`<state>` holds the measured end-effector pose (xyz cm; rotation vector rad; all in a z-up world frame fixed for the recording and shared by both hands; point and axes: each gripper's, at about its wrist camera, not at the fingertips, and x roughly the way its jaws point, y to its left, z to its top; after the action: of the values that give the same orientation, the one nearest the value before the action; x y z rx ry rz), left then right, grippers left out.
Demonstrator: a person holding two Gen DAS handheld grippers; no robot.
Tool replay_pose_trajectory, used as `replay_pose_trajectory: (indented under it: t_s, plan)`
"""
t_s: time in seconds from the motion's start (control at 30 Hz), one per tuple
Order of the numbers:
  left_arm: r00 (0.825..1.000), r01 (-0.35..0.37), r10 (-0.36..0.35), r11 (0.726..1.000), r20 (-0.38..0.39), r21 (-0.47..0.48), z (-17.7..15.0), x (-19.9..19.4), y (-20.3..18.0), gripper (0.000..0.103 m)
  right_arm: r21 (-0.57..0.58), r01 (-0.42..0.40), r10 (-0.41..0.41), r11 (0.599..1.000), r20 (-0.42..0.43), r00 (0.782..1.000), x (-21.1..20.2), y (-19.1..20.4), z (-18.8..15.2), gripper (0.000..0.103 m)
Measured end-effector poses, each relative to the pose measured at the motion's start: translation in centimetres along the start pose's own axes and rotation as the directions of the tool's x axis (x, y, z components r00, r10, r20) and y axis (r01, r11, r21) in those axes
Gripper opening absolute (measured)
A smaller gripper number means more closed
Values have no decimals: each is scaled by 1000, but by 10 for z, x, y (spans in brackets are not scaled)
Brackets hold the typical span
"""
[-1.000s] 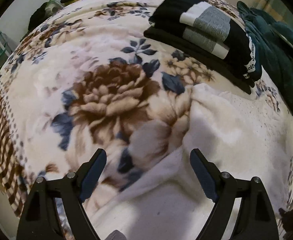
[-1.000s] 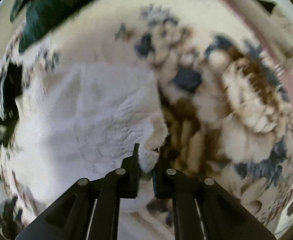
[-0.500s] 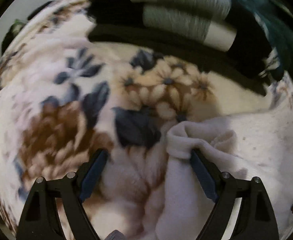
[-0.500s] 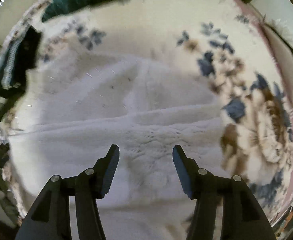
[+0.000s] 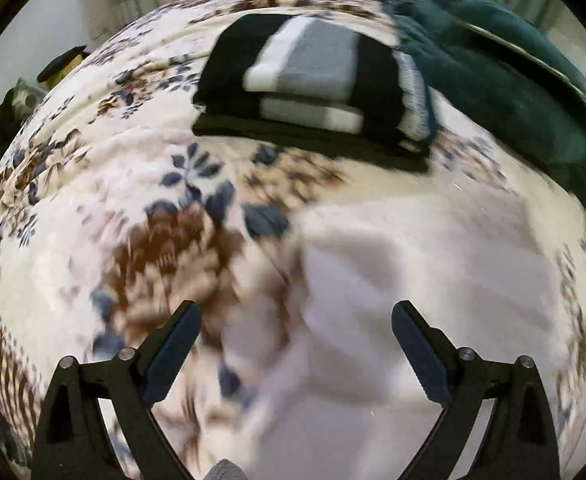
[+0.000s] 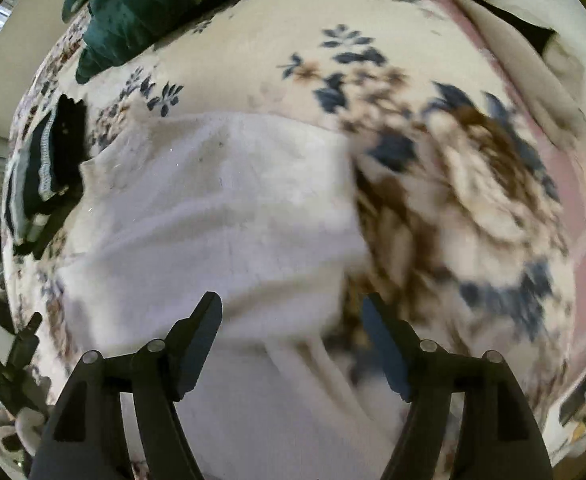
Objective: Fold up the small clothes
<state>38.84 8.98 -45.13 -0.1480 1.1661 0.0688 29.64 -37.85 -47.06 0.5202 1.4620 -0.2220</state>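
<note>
A white fluffy garment (image 5: 421,264) lies folded on a floral blanket (image 5: 105,184). It also shows in the right wrist view (image 6: 221,220), lying flat. My left gripper (image 5: 295,320) is open and empty, above the garment's left edge. My right gripper (image 6: 293,312) is open and empty, above the garment's near right part. Both views are motion-blurred.
A stack of folded black, grey and white clothes (image 5: 317,80) lies beyond the white garment, and shows at the left of the right wrist view (image 6: 41,168). A dark green blanket (image 5: 505,88) is bunched at the far right. The floral blanket (image 6: 473,200) spreads to the right.
My right gripper let go of the white garment's edge and opened. Both grippers have pulled back from the garment, which now lies folded flat.
</note>
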Motion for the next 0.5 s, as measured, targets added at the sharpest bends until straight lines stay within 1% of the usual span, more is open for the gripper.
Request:
replay_pose_trajectory:
  t_s: [0.1, 0.13, 0.2, 0.23, 0.3, 0.33, 0.43, 0.5]
  plan:
    - [999, 41, -40, 998, -23, 50, -33, -27, -35, 97, -20, -18, 17, 1000, -23, 1000, -33, -34, -18, 75]
    - [998, 61, -59, 996, -36, 62, -44, -33, -50, 97, -32, -20, 19, 999, -32, 999, -38, -43, -17, 75]
    - [994, 92, -85, 992, -74, 87, -79, -44, -92, 97, -68, -34, 31, 997, -56, 998, -46, -60, -16, 75]
    - [991, 105, -96, 990, -92, 99, -96, -46, -110, 97, -99, -48, 41, 994, -78, 996, -48, -68, -10, 75]
    - [986, 111, -96, 988, -134, 110, -127, -47, -144, 97, -146, -60, 45, 987, -106, 993, -48, -78, 1, 75]
    - [980, 117, -98, 988, -174, 106, -152, -47, -171, 97, -186, -68, 45, 980, -125, 991, -45, -83, 11, 75]
    - [962, 126, -99, 988, -256, 91, -202, -43, -228, 97, -261, -91, 49, 961, -162, 986, -36, -98, 40, 75]
    - [950, 127, -97, 988, -298, 84, -232, -38, -261, 97, -295, -120, 71, 948, -171, 983, -28, -103, 58, 75]
